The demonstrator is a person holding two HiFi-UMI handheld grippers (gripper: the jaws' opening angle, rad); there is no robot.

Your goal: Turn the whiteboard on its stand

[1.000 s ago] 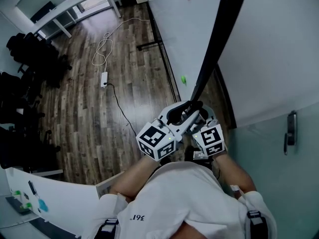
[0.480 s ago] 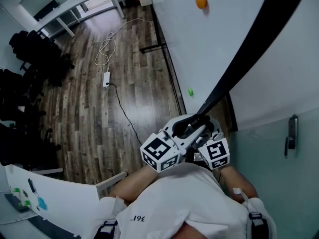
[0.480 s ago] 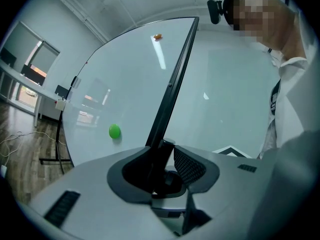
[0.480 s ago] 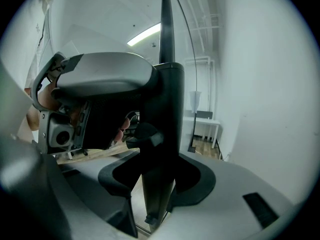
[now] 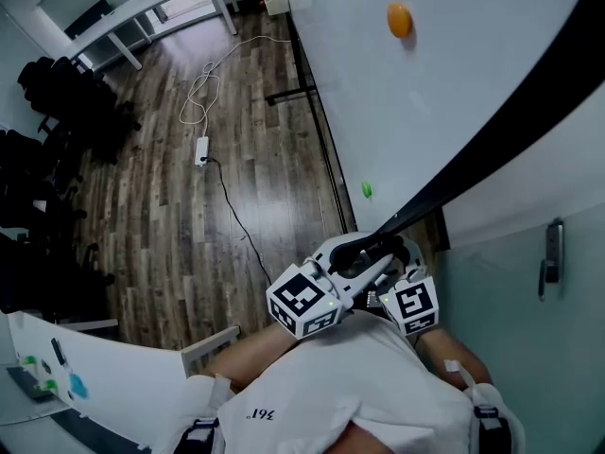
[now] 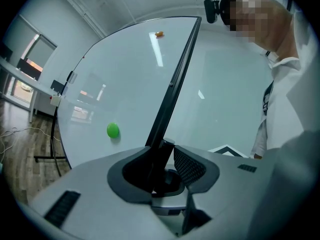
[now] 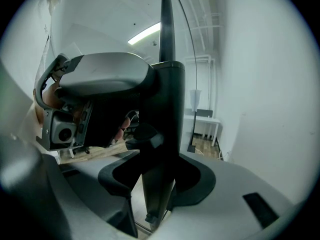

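The whiteboard point(image 5: 378, 93) is swinging on its stand. Against a second ago, its black frame edge point(image 5: 492, 149) is lying much flatter across the head view, sloping up to the right instead of rising almost straight, and the white face is filling more of the upper right. The orange magnet point(image 5: 399, 19) and the green magnet point(image 5: 366, 189) on that face are sitting lower and further right than before, so I am judging the turn well under way but not finished. Both grippers are working the lower end of that edge. The left gripper point(image 6: 162, 166) is clamping the frame between its jaws, and the right gripper point(image 7: 157, 184) is closed on it too, just beside the left. Further out, the stand's black foot bar point(image 5: 284, 91) is resting on the wooden floor point(image 5: 142, 216), with a white cable and power strip point(image 5: 198, 149) lying to its left, apart from the board. Dark chairs point(image 5: 47, 112) are standing well away. On the right, the pale wall and the door handle point(image 5: 551, 253) look near the swinging side, so clearance there may be tightening.
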